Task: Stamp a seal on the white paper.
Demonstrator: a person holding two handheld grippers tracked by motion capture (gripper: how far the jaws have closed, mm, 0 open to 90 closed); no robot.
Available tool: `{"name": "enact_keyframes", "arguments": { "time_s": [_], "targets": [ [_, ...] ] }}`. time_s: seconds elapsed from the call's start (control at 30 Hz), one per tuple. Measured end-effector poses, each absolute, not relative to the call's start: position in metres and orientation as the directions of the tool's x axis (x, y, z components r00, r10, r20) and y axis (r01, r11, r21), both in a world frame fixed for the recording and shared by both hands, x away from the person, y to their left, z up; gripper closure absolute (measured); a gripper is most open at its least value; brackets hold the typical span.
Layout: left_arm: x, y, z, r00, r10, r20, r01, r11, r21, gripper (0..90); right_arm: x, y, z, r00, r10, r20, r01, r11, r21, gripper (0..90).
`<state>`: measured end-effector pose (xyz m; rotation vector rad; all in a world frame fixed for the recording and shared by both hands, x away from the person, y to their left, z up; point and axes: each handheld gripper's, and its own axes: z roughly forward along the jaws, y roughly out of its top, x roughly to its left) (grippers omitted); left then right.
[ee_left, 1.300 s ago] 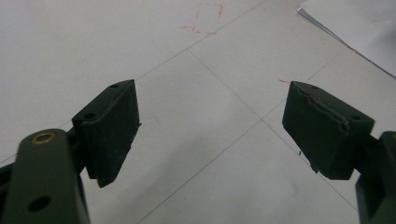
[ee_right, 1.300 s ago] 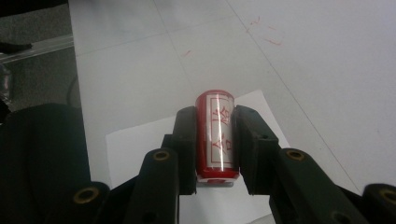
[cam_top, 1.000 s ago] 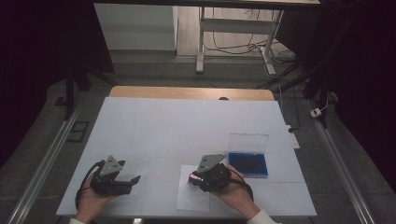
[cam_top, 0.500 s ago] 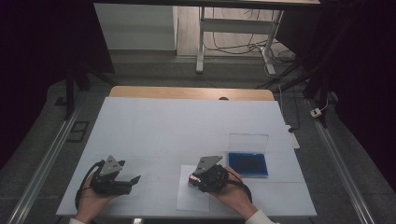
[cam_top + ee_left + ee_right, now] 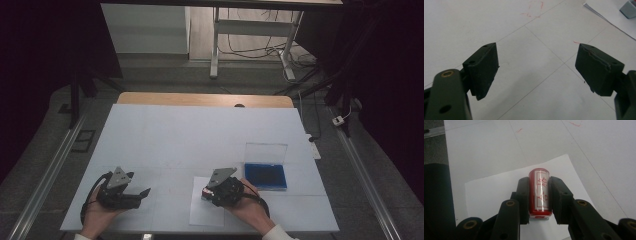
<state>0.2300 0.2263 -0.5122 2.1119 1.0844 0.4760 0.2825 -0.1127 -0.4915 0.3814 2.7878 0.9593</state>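
Right gripper [image 5: 539, 195] stayed clamped on the red stamp [image 5: 539, 192] and had drifted slightly over the paper [image 5: 496, 187], probably lining up to press.

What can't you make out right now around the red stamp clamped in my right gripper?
- Red cylindrical stamp, right gripper view: its lower end sits behind the jaws, so contact with the white paper sheet is unclear.
- Same stamp, high view: too small.
- Blue ink pad in its clear-lidded case, high view: surface detail too small.
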Motion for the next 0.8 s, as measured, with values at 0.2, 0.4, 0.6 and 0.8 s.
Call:
{"name": "enact_keyframes", "arguments": {
  "time_s": [0.2,0.4,0.6,0.8],
  "targets": [
    [0.2299,0.2266,-0.5122,0.581,0.814,0.004,0.554,-0.399,0.73,19.1,0.2825,-0.1124,-0.4923,-0.954,0.29,-0.075,0.183,0.762,0.621,69.8],
    [0.23,0.2262,-0.5124,0.582,0.813,0.005,0.555,-0.402,0.729,19.1,0.2826,-0.1123,-0.4924,-0.954,0.289,-0.075,0.182,0.763,0.621,69.8],
    [0.2299,0.2261,-0.5124,0.582,0.813,0.006,0.555,-0.402,0.728,19.1,0.2828,-0.1122,-0.4927,-0.953,0.293,-0.072,0.187,0.762,0.62,69.8],
    [0.2298,0.2256,-0.5125,0.584,0.811,0.006,0.554,-0.405,0.727,19.1,0.2834,-0.1126,-0.4933,-0.95,0.306,-0.062,0.204,0.757,0.621,69.9]
  ]
}}
